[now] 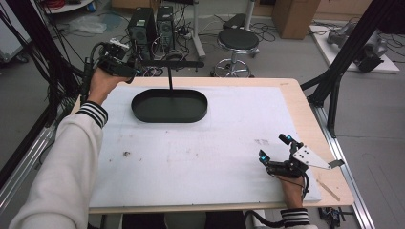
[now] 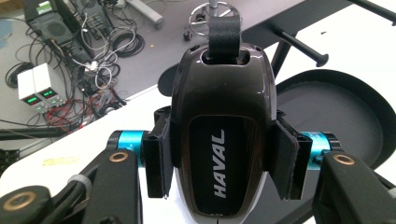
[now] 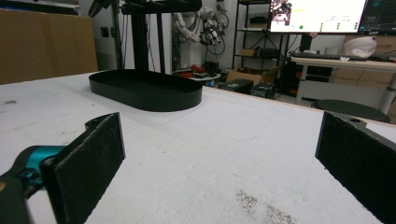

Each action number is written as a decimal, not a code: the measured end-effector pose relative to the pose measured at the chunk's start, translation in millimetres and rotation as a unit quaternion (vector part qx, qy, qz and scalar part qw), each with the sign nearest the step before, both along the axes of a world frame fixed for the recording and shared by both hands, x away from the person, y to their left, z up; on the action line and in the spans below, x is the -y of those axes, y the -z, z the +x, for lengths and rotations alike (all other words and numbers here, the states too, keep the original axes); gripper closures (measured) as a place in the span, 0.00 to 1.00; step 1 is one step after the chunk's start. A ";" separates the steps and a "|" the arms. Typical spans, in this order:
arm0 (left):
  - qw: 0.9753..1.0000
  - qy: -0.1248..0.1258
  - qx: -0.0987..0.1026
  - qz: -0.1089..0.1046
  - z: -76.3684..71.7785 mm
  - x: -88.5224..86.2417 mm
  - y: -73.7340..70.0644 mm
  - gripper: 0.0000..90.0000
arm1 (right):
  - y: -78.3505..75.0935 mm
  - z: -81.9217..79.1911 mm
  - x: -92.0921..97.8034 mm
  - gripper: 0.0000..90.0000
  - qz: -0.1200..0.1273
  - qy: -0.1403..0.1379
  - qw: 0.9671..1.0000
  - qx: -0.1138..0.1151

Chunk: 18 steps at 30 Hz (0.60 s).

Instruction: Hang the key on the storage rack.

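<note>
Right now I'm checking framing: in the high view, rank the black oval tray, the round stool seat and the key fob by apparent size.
1. black oval tray
2. round stool seat, though farther from the camera
3. key fob, mostly hidden in the left gripper

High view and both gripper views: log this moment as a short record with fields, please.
held item: HAVAL car key fob, black strap at its top
left tongs: shut on the fob's sides, raised near the table's far left corner
right tongs: open, nothing between the pads, low over the white mat
stand: black oval tray with an upright post and crossbar
fob placement: not yet hung
</note>
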<state>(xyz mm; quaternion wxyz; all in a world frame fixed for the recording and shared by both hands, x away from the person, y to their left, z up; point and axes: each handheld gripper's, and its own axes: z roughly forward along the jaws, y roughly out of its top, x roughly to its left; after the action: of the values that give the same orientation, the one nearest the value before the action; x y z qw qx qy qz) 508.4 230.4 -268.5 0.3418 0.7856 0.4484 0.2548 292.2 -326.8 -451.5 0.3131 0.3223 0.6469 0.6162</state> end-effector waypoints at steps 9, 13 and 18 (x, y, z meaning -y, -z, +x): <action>1.000 -0.013 -0.011 0.009 1.7 -3.8 3.3 0.54 | 0.1 0.9 0.9 0.00 -0.002 0.000 1.000 0.005; 0.999 -0.017 -0.022 0.021 1.6 -3.3 5.5 0.54 | 0.1 1.1 0.9 0.00 0.001 0.000 1.000 0.005; 0.999 -0.024 -0.027 0.018 -0.6 -4.0 13.4 0.54 | 0.2 0.6 0.8 0.00 0.002 0.001 1.000 0.002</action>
<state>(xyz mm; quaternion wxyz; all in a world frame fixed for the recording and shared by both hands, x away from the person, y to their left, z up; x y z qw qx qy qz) 507.8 234.3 -281.9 0.3092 0.7874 0.4712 0.2499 292.8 -327.6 -451.6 0.3145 0.3222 0.6444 0.6181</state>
